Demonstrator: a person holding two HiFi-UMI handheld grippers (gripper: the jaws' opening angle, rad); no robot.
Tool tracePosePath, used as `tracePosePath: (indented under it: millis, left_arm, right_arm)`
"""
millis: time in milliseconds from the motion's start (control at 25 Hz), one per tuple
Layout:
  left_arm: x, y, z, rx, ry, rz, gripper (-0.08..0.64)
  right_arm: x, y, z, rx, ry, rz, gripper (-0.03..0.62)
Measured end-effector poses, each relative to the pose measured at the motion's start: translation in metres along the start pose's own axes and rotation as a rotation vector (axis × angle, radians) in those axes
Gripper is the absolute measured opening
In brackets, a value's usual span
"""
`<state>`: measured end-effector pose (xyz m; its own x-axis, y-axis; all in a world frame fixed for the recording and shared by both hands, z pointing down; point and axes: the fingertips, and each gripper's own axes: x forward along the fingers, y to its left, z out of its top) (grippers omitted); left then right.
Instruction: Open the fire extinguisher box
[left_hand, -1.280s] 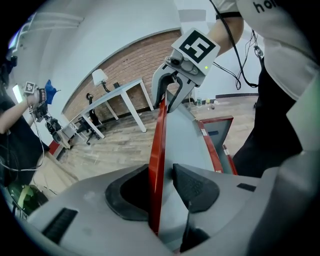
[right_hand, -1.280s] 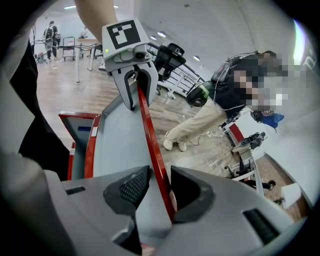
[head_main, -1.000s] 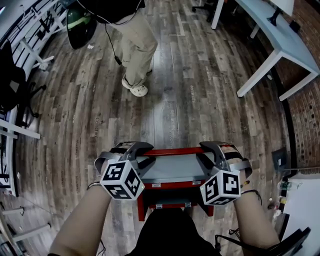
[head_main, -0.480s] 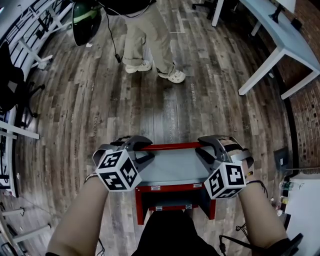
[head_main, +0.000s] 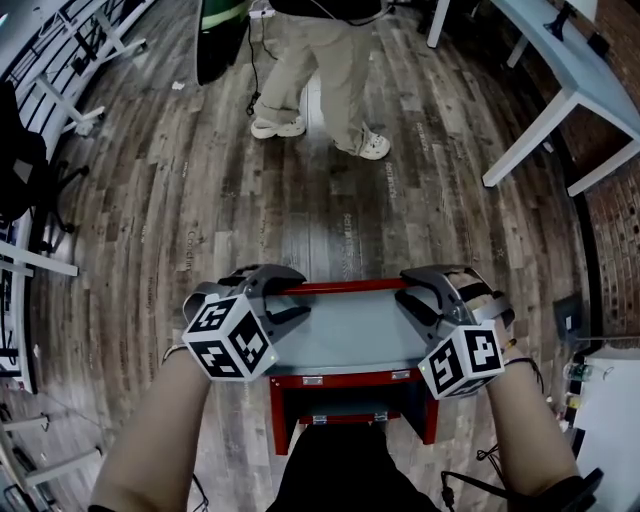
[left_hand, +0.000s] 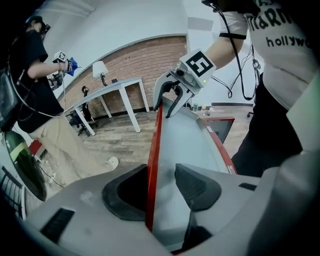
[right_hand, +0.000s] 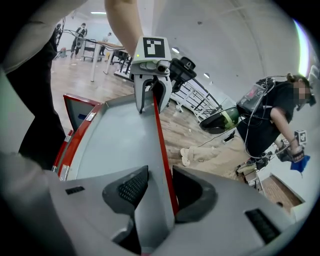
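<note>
The red fire extinguisher box stands on the floor right in front of me. Its grey lid with a red rim is swung up and away from me, and dark interior shows below it. My left gripper straddles the rim's left end. In the left gripper view the rim runs between the pads, with a gap at the right pad. My right gripper straddles the right end. Both sets of jaws have just been opening around the rim.
A person in beige trousers stands on the wood floor beyond the box, next to a dark green object. A white table is at the far right, with racks and a dark chair on the left.
Both grippers have sunk slightly with the lid's rim, and the lid lies a little lower. The person beyond the box has walked to the right.
</note>
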<state>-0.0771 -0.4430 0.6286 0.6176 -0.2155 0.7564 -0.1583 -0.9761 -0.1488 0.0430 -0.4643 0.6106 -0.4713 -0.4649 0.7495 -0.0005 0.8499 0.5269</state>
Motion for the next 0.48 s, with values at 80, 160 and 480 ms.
tracePosePath:
  millis: [80, 160, 480]
  left_arm:
    - [0.0007, 0.0015, -0.0011, 0.008, -0.009, 0.007, 0.16]
    - [0.0013, 0.0029, -0.0004, 0.021, -0.024, 0.02, 0.161]
    - [-0.0064, 0.0032, 0.0059, 0.06, -0.058, 0.069, 0.165]
  right_arm:
    - [0.0017, -0.0007, -0.0004, -0.012, -0.011, -0.022, 0.14]
    - [0.0016, -0.0014, -0.002, -0.028, -0.024, -0.05, 0.143]
    - [-0.0075, -0.0049, 0.0001, -0.022, -0.03, -0.085, 0.149]
